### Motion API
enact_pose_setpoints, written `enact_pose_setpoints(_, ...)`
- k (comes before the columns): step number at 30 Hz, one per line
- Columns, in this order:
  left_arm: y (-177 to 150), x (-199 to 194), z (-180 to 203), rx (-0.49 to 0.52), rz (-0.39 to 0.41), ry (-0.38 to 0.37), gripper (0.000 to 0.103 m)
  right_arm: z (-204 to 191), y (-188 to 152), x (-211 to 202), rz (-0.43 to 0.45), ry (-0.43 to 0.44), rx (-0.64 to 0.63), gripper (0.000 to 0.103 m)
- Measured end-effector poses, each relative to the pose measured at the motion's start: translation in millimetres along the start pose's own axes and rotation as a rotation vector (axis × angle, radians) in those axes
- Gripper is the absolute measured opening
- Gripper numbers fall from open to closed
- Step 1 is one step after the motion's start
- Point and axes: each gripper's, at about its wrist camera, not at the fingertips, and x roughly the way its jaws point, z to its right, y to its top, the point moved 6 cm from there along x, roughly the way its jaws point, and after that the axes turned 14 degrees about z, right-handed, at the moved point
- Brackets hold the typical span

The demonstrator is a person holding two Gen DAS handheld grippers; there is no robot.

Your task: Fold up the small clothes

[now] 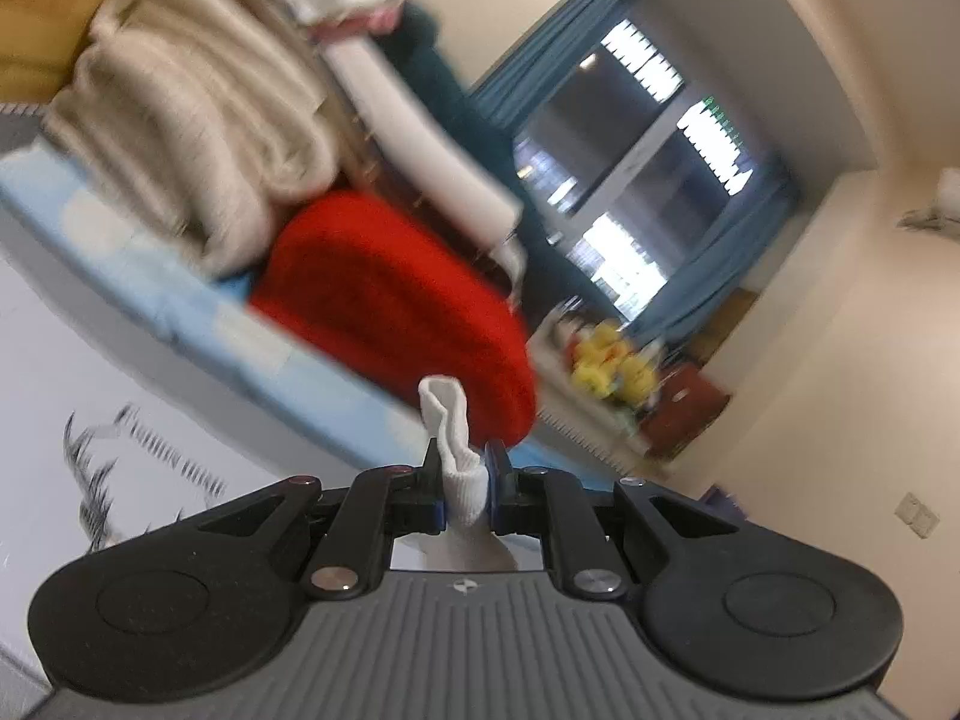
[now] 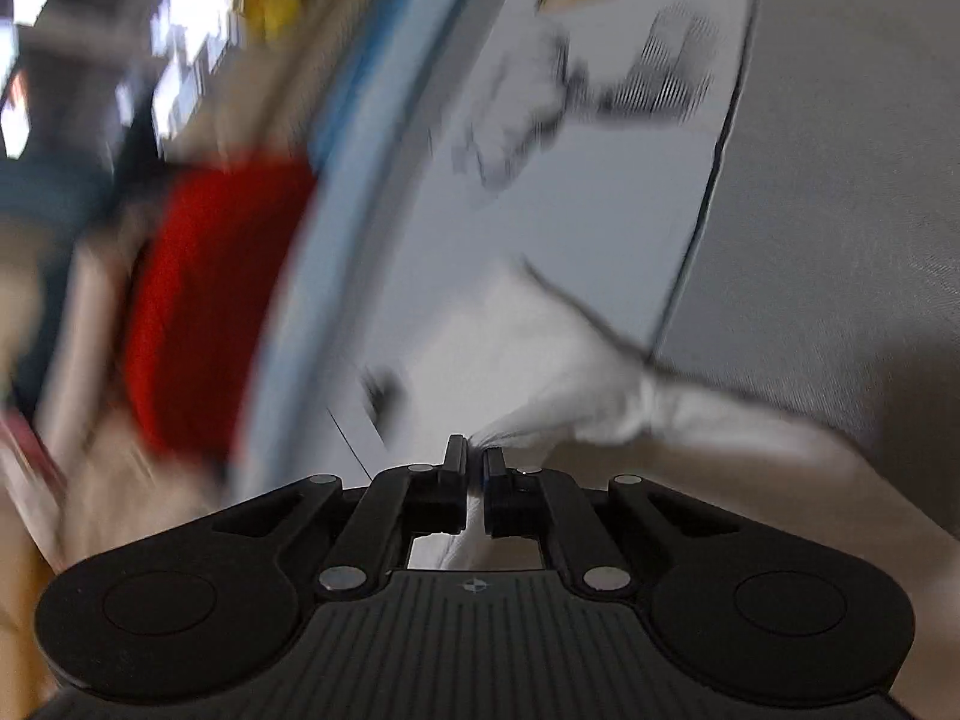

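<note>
My left gripper (image 1: pixel 465 456) is shut on a small white sock (image 1: pixel 451 420), whose end sticks up beyond the fingertips, lifted above the bed. My right gripper (image 2: pixel 474 450) is shut on a pinched edge of white cloth (image 2: pixel 540 360). That cloth spreads away to the right over the pale printed sheet (image 2: pixel 540 192). The right wrist view is heavily blurred, so I cannot tell whether this cloth is the same sock. A strip of white fabric (image 2: pixel 738 420) trails off toward the right edge.
A red folded garment (image 1: pixel 384 300) lies on the blue bed edge (image 1: pixel 180 306), with a cream folded blanket (image 1: pixel 192 132) stacked behind it. A window with blue curtains (image 1: pixel 708 276) and yellow toys (image 1: pixel 606 366) are beyond. Grey fabric (image 2: pixel 840 210) borders the sheet on the right.
</note>
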Motion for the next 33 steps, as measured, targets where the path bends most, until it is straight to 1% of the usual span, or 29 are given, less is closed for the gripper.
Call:
enact_pose_setpoints(2,-8.9,5.1,-13.4,0.016,-0.071,0.070,0.013,8.0,6.7,-4.7,0.075,0.003,0.076,0.004)
enact_pose_setpoints(3,-18.0,8.6,-28.0,0.008,-0.124,0.136,0.013,11.3,6.4,-4.8,0.084,-0.011,0.070,0.004)
enact_pose_setpoints(4,-29.6,12.2,-46.5,-0.003,-0.197,0.228,0.013,12.8,3.8,-4.1,0.076,-0.033,0.047,0.004)
enact_pose_setpoints(5,-42.0,15.8,-63.2,0.007,-0.295,0.321,0.014,15.1,-1.4,-0.6,0.058,-0.060,0.024,0.004)
enact_pose_setpoints(6,-61.0,17.6,-83.4,0.038,-0.428,0.430,0.014,18.3,-6.5,1.2,0.031,-0.088,0.006,0.004)
enact_pose_setpoints(7,-78.7,15.5,-102.2,0.054,-0.530,0.513,0.014,20.8,-16.1,9.3,-0.016,-0.144,-0.036,0.008)
enact_pose_setpoints(8,-88.5,12.3,-116.3,0.016,-0.572,0.557,0.014,21.6,-25.5,19.3,-0.066,-0.203,-0.078,0.009)
enact_pose_setpoints(9,-96.1,7.8,-129.9,-0.088,-0.586,0.584,0.014,26.5,-31.7,24.3,-0.110,-0.233,-0.085,0.009)
enact_pose_setpoints(10,-98.4,6.1,-135.4,-0.151,-0.587,0.586,0.014,29.9,-38.1,30.0,-0.152,-0.251,-0.080,0.009)
enact_pose_setpoints(11,-97.1,7.0,-137.1,-0.178,-0.585,0.575,0.014,31.7,-43.0,31.9,-0.171,-0.273,-0.086,0.011)
enact_pose_setpoints(12,-94.0,9.2,-134.8,-0.156,-0.581,0.563,0.014,31.9,-44.6,31.9,-0.170,-0.280,-0.094,0.014)
enact_pose_setpoints(13,-90.3,11.6,-131.0,-0.118,-0.574,0.553,0.014,30.2,-44.1,32.4,-0.161,-0.279,-0.103,0.021)
enact_pose_setpoints(14,-86.2,13.7,-127.5,-0.096,-0.564,0.540,0.014,27.2,-43.3,34.7,-0.156,-0.277,-0.114,0.025)
enact_pose_setpoints(16,-72.1,16.4,-118.8,-0.105,-0.473,0.459,0.013,23.1,-41.0,34.2,-0.153,-0.279,-0.140,0.025)
enact_pose_setpoints(18,-47.5,17.2,-96.4,-0.104,-0.342,0.318,0.013,16.2,-36.7,29.8,-0.123,-0.218,-0.133,0.008)
enact_pose_setpoints(19,-38.4,16.9,-87.8,-0.092,-0.288,0.272,0.013,8.7,-33.7,21.9,-0.080,-0.162,-0.117,0.005)
enact_pose_setpoints(20,-30.5,14.9,-80.3,-0.089,-0.240,0.229,0.013,1.9,-28.7,16.1,-0.024,-0.113,-0.099,0.005)
enact_pose_setpoints(21,-27.9,15.1,-78.2,-0.100,-0.224,0.207,0.014,-2.9,-24.9,11.6,0.022,-0.083,-0.086,0.005)
enact_pose_setpoints(22,-32.0,15.1,-81.9,-0.109,-0.249,0.221,0.018,-4.7,-21.4,7.6,0.057,-0.063,-0.066,0.005)
enact_pose_setpoints(23,-43.5,18.3,-90.5,-0.104,-0.312,0.277,0.020,-3.4,-19.8,6.0,0.073,-0.063,-0.045,0.005)
enact_pose_setpoints(24,-59.9,20.2,-105.1,-0.078,-0.411,0.373,0.029,0.1,-20.6,7.1,0.070,-0.087,-0.038,0.005)
enact_pose_setpoints(25,-72.8,18.5,-119.8,-0.050,-0.477,0.468,0.030,3.5,-23.6,10.2,0.047,-0.133,-0.060,0.007)
enact_pose_setpoints(26,-81.5,14.1,-134.3,-0.029,-0.510,0.564,0.030,8.0,-29.2,16.4,0.001,-0.205,-0.111,0.009)
enact_pose_setpoints(27,-82.4,10.8,-142.4,-0.023,-0.522,0.614,0.030,14.5,-35.5,21.7,-0.043,-0.278,-0.147,0.009)
enact_pose_setpoints(28,-80.6,9.8,-145.6,-0.019,-0.519,0.631,0.030,23.3,-40.5,22.0,-0.070,-0.332,-0.161,0.011)
enact_pose_setpoints(29,-76.7,10.4,-144.4,-0.013,-0.506,0.621,0.030,29.0,-44.4,22.3,-0.095,-0.376,-0.171,0.019)
enact_pose_setpoints(30,-72.6,12.0,-140.3,0.007,-0.491,0.604,0.032,30.8,-47.1,21.6,-0.110,-0.397,-0.179,0.021)
enact_pose_setpoints(32,-72.0,15.7,-130.8,0.056,-0.487,0.572,0.038,24.9,-47.1,18.7,-0.111,-0.385,-0.192,0.024)
enact_pose_setpoints(33,-74.8,18.2,-127.0,0.063,-0.502,0.566,0.044,18.5,-45.7,16.0,-0.105,-0.365,-0.206,0.025)
